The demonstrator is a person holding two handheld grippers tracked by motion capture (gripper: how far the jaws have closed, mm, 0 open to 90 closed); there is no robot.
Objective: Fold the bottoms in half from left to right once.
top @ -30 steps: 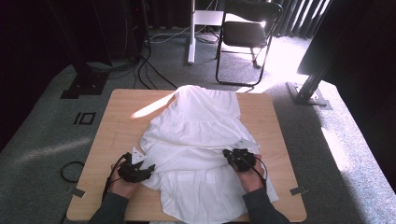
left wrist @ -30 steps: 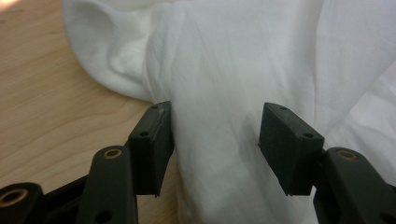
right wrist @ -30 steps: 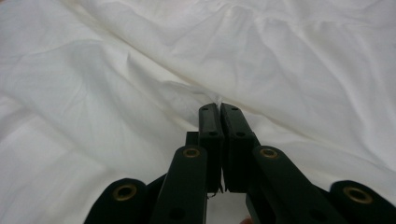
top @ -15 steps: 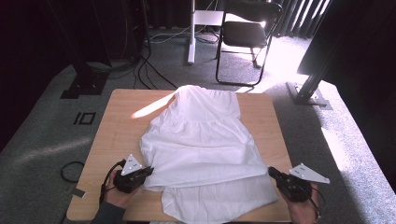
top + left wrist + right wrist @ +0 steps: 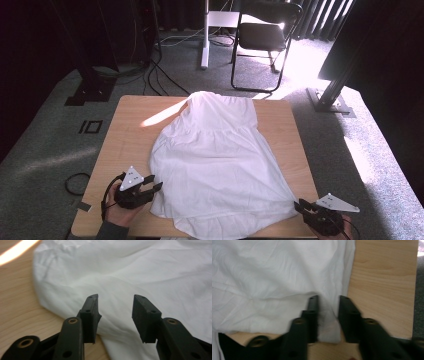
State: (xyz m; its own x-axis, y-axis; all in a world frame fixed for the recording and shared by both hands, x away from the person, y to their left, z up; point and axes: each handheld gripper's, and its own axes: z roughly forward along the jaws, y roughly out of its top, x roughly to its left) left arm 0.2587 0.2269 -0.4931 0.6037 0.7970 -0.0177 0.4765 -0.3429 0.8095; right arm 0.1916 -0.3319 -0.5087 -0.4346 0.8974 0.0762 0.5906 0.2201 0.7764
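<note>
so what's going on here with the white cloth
A person is spreading a white garment flat on a wooden table, with a hand-held gripper in each hand. The left hand-held gripper sits at the garment's near left edge; its jaws have just been opening, and they stand apart with nothing pinched between them. The right hand-held gripper is at the near right corner; its jaws have also just been opening, with a bit of the cloth between them.
</note>
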